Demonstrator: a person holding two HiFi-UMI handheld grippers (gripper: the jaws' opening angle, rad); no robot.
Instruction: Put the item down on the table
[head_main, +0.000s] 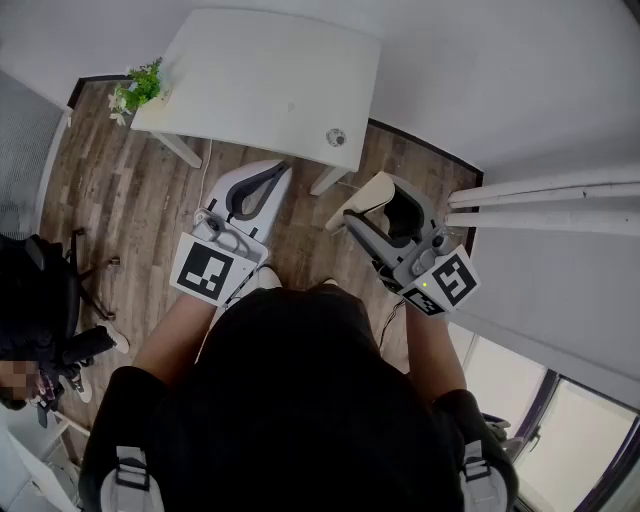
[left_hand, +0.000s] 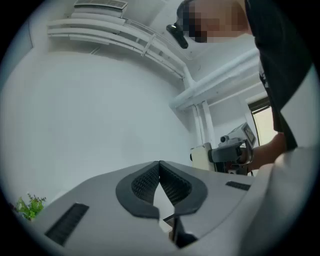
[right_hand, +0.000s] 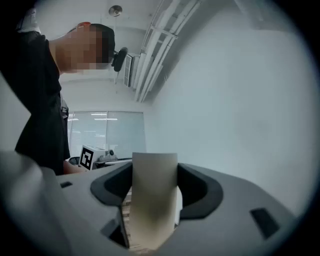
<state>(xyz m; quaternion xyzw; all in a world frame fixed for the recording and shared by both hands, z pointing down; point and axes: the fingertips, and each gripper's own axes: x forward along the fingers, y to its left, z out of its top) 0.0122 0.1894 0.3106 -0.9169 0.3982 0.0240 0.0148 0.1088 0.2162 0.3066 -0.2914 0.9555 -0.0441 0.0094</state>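
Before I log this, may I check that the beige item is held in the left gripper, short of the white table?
Not quite: the beige item is held in the right gripper, as the right gripper view shows; the left gripper is shut and empty. It is short of the white table.

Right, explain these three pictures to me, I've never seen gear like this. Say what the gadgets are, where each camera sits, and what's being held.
A person holds a hand-operated two-jaw gripper in each hand; no robot arm is involved. The top-down picture comes from a camera on the person's head. The other two come from cameras riding on each gripper, looking along its jaws. The left gripper is shut and empty. The right gripper is clamped on a pale beige item, held up in the air. Ahead stands a white table with a small round object on it and a green plant at its corner.
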